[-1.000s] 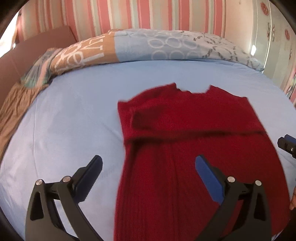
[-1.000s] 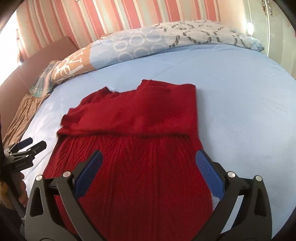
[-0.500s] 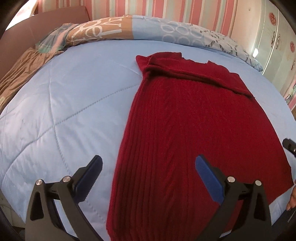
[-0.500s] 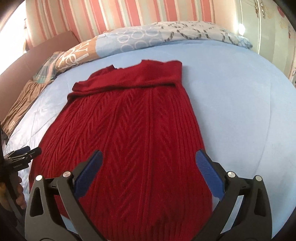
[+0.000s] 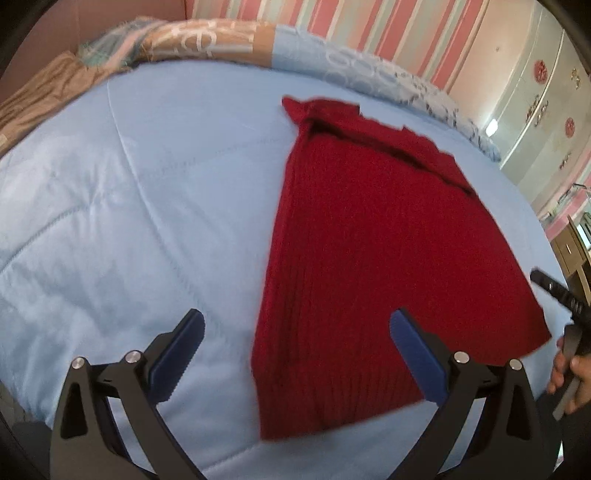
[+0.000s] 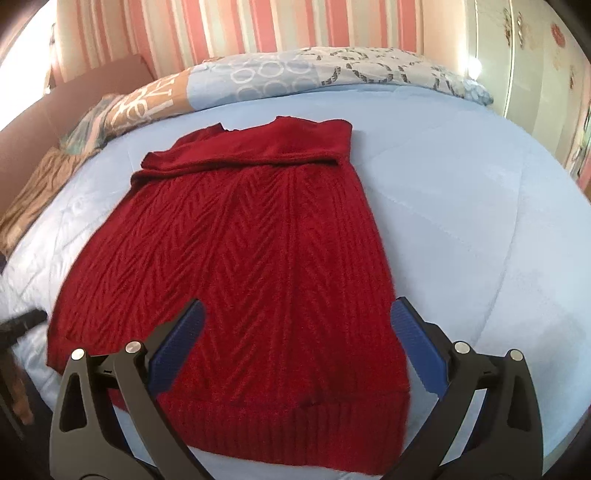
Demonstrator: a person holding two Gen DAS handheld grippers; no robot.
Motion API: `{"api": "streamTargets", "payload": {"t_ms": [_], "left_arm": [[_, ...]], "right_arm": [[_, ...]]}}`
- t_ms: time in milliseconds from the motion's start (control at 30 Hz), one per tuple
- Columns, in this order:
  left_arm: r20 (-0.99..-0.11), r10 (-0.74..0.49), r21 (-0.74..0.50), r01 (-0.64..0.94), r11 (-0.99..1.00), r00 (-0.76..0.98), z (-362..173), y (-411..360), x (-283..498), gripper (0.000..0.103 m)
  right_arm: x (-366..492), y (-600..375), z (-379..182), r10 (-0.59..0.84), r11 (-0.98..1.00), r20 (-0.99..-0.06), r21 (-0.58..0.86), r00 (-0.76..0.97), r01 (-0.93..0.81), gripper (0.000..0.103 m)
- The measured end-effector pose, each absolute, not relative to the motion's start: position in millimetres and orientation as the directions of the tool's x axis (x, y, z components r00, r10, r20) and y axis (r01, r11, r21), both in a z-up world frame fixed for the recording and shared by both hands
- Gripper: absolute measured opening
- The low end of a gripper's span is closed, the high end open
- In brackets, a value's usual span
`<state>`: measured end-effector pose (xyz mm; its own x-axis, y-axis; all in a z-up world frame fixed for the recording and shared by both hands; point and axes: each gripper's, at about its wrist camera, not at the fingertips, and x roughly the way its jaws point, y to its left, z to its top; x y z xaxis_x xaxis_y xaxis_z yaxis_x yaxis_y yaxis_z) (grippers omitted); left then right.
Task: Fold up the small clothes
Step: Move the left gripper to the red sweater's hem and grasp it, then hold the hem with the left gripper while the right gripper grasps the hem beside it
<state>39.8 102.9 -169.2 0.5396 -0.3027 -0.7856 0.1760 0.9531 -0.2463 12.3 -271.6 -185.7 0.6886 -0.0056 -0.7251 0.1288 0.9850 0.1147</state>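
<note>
Right wrist: red sweater (image 6: 236, 266) flat, no readable label.

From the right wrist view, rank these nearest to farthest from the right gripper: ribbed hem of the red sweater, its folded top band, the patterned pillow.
1. Ribbed hem: just below the open right gripper, near edge.
2. Folded top band: far end of the red sweater, centre-left.
3. Patterned pillow: beyond the sweater, against the striped wall.

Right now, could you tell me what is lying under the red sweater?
The red sweater lies flat on the light blue quilt, which shows all around it. Whatever lies directly beneath the knit is covered and cannot be seen.
</note>
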Motion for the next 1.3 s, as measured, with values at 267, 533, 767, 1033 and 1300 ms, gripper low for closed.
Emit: {"api": "streamTargets", "payload": {"t_ms": [267, 533, 767, 1033, 1300], "left_arm": [[-0.813, -0.349, -0.326, 0.131, 0.936, 0.466, -186, 106, 31, 0.1], [-0.853, -0.318, -0.279, 0.155, 0.948, 0.414, -196, 91, 26, 0.071], [-0.858, -0.288, -0.259, 0.126, 0.958, 0.426, -196, 93, 24, 0.027], [-0.835, -0.278, -0.232, 0.155, 0.96, 0.475, -194, 82, 30, 0.024], [-0.819, -0.27, -0.198, 0.193, 0.961, 0.506, -193, 73, 38, 0.023]], "right_arm": [[3, -269, -187, 0.002, 0.989, -0.722, 0.106, 0.692, 0.107, 0.1], [-2, -286, -193, 0.006, 0.975, -0.727, 0.158, 0.687, 0.159, 0.1], [-15, -288, -202, -0.002, 0.979, -0.745, 0.134, 0.667, 0.153, 0.1], [-30, -306, -218, -0.056, 0.966, -0.77, 0.118, 0.636, 0.228, 0.089], [-27, -305, -230, -0.012, 0.963, -0.801, 0.151, 0.599, 0.221, 0.037]]}}
